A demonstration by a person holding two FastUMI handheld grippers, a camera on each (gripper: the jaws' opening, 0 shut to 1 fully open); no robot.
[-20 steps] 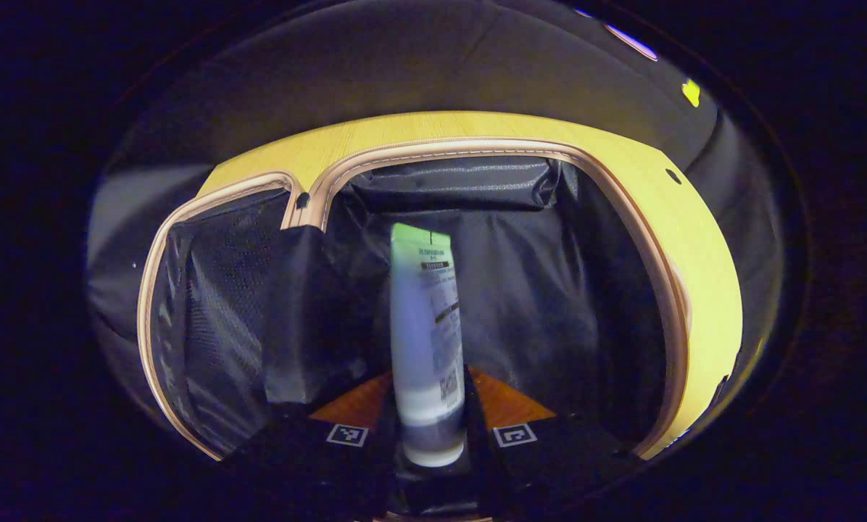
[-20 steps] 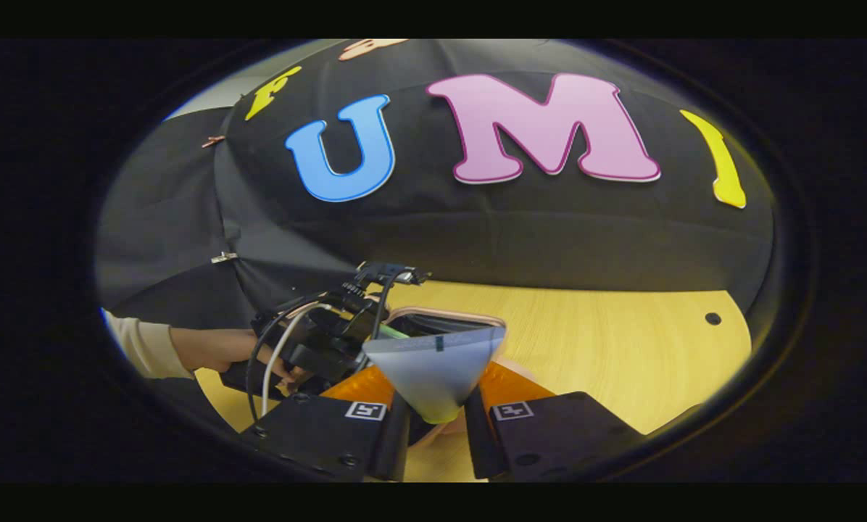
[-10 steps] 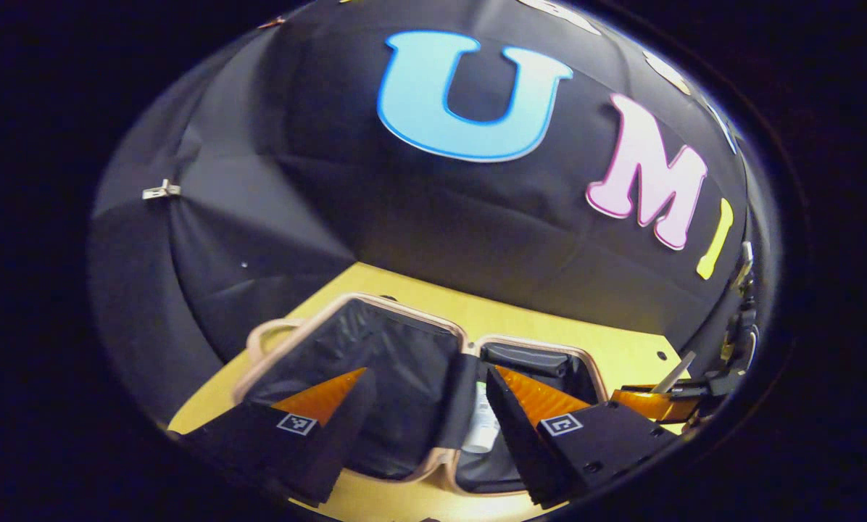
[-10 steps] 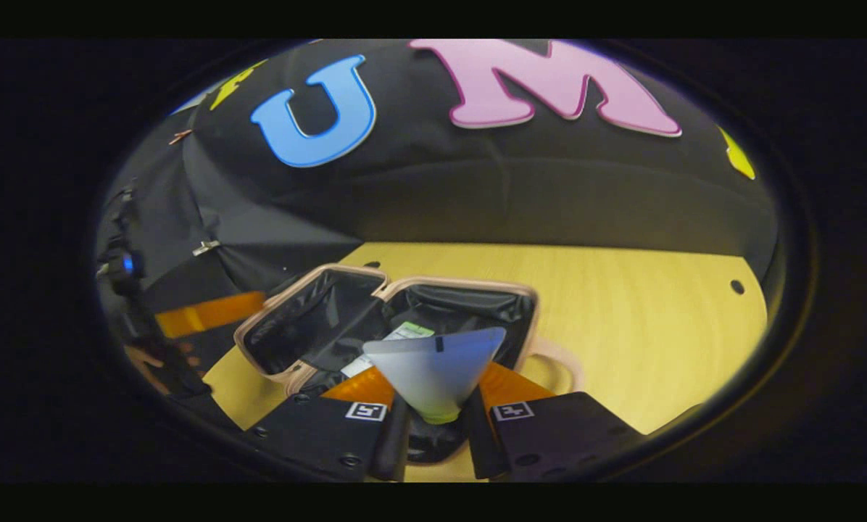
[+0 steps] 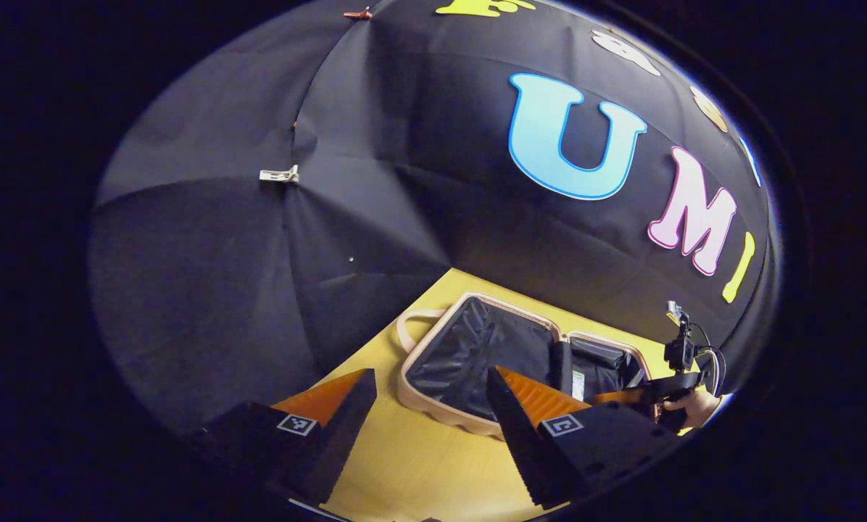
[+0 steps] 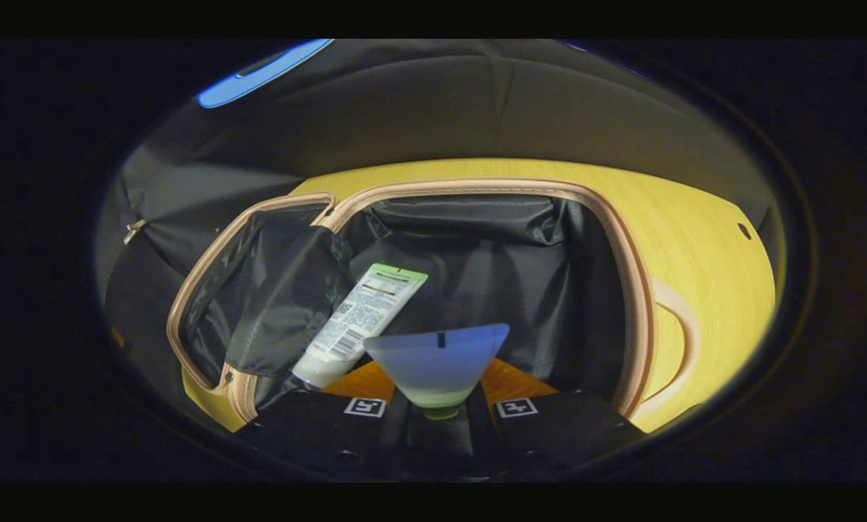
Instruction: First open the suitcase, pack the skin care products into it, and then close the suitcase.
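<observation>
Right hand-held gripper (image 6: 439, 417): fingers pinched on a frosted tube (image 6: 437, 364), crimped end fanning upward, frame bottom centre.
Left hand-held gripper (image 5: 428, 428): fingers spread wide, holding nothing, over the bench (image 5: 419, 471).
Suitcase (image 6: 633, 290): lies open.
White tube (image 6: 361, 324): inside, long axis diagonal, green end upper right.

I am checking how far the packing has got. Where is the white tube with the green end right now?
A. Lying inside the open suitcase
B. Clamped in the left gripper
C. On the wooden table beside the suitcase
A: in the right gripper view the white tube with the green end lies slanted on the black lining of the open suitcase; the left gripper is open and empty.
</observation>
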